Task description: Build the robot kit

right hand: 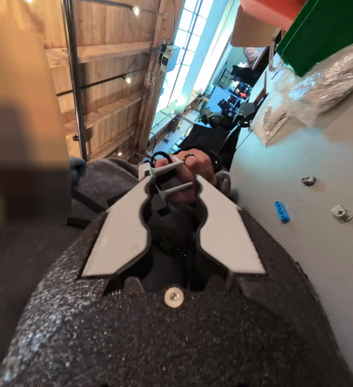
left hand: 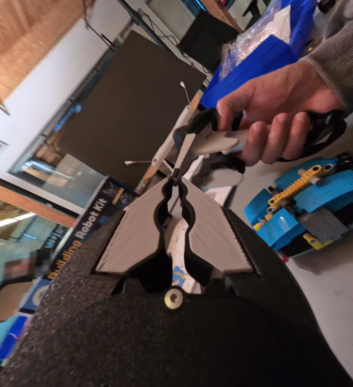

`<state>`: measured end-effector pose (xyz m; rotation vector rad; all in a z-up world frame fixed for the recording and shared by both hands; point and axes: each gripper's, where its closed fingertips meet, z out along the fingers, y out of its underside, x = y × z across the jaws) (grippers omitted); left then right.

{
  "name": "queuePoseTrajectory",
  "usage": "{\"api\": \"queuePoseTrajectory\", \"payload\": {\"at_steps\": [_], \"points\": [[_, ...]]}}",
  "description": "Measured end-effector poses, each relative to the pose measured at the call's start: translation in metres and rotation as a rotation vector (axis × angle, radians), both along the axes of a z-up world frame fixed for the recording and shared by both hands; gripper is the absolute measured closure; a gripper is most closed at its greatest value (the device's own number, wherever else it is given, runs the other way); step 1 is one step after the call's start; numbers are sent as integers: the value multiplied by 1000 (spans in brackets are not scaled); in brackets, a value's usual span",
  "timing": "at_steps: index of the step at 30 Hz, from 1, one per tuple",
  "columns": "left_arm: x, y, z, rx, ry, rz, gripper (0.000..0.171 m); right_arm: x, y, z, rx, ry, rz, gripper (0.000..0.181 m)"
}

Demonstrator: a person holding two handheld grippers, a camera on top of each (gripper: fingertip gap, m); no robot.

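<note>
Left gripper [left hand: 174, 182]: closed, tips pinched on a thin pale strip [left hand: 183, 151]. Wavy inner edges of the fingers nearly meeting at the tip, a narrow gap only further back.

Strip: held near one end. Long axis running up and away from the left fingertips in the left wrist view, toward the right hand [left hand: 276, 117]. Far end meeting a dark part just beside that hand; kind of part too blurred to tell. A thin line continuing back between the left fingers, below the pinch point.

Right gripper [right hand: 173, 181]: open, jaws well apart. Pointed back at the left gripper, whose converging tips sit just beside the right gripper's left fingertip in the right wrist view. Strip lying between the two right fingers, touching neither as far as can be seen. Left hand [right hand: 196, 167] directly behind, wrapped on the left gripper's handle.

Nearer of the two to the strip: left, already on it; right, flanking only.

Surroundings:
- White rod with two swab-tipped wires [left hand: 171, 136], beyond the strip.
- Blue brick-built model [left hand: 309, 207] on the table [left hand: 328, 314], right of both grippers.
- Printed box [left hand: 91, 222], left.
- White printed sheet [left hand: 178, 240], beneath the left fingers.
- Blue beam [right hand: 282, 211] and small grey connectors [right hand: 341, 213], loose on the table.
- Green bin [right hand: 328, 31] and clear plastic bags [right hand: 328, 90], further off.
</note>
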<state>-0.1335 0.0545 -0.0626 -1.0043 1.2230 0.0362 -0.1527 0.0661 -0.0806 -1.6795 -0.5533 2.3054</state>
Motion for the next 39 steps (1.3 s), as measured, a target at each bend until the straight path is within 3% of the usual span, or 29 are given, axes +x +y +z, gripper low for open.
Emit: {"api": "queuePoseTrajectory", "payload": {"at_steps": [3, 7, 10, 12, 14, 18, 26, 29, 33, 39], "points": [[-2, 7, -6, -106, -23, 6, 167, 12, 6, 10, -14, 70, -27, 165], [-22, 18, -26, -280, -36, 13, 167, 34, 29, 8, 22, 14, -170, 164], [-52, 34, -79, -606, 42, 94, 167, 49, 38, 3, 94, -91, -263, 163], [-82, 48, -110, -805, 36, 217, 167, 54, 42, -13, 126, -225, -301, 163], [-92, 39, -134, -1042, 42, 205, 167, 60, 46, -21, 143, -290, -340, 162], [-93, 32, -143, -1209, 8, 181, 167, 69, 51, -16, 136, -250, -399, 165], [-88, 27, -167, -1144, 186, 249, 165, 75, 55, -22, 145, -295, -430, 164], [-89, 27, -164, -1160, 167, 259, 147, 74, 54, -24, 151, -312, -418, 164], [-106, 43, -137, -1140, 17, 282, 145, 90, 61, -19, 193, -332, -491, 164], [-143, 116, -103, -1050, -411, 458, 145, 139, 84, -11, 288, -390, -741, 155]]}}
